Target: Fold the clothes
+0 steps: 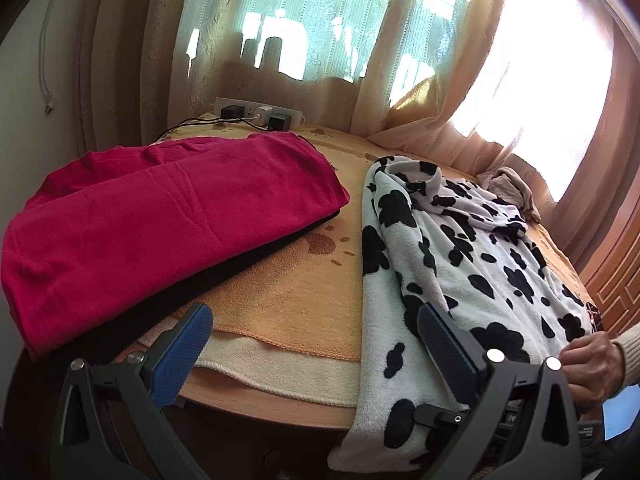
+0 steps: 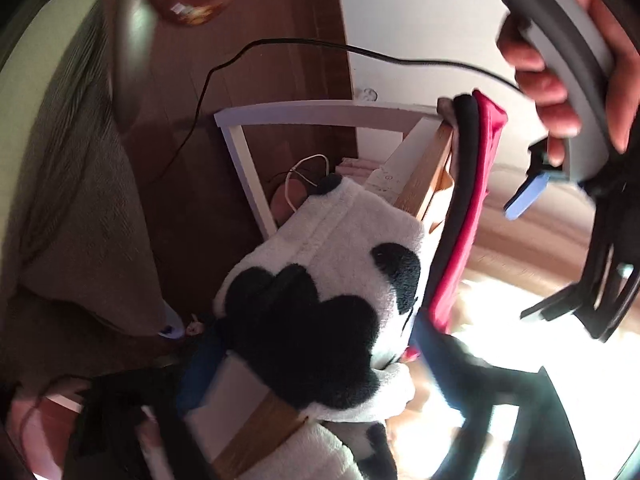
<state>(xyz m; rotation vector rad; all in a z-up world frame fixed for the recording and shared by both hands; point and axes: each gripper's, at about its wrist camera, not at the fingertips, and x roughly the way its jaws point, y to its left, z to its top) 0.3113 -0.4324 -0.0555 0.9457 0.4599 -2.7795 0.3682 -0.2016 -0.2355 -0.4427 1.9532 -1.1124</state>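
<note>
Left gripper (image 1: 316, 344): jaws apart, empty, low at the surface (image 1: 288, 280) edge. Cow-print fleece (image 1: 460, 264) beside it, draped over the rim; soft, light, floppy — best taken at a hem corner. Folded red garment (image 1: 160, 216) farther left. Right gripper (image 2: 316, 364): fleece (image 2: 320, 292) fills that close, blurred view; jaws seemingly clamped on it, a grip the left view misses.
</note>
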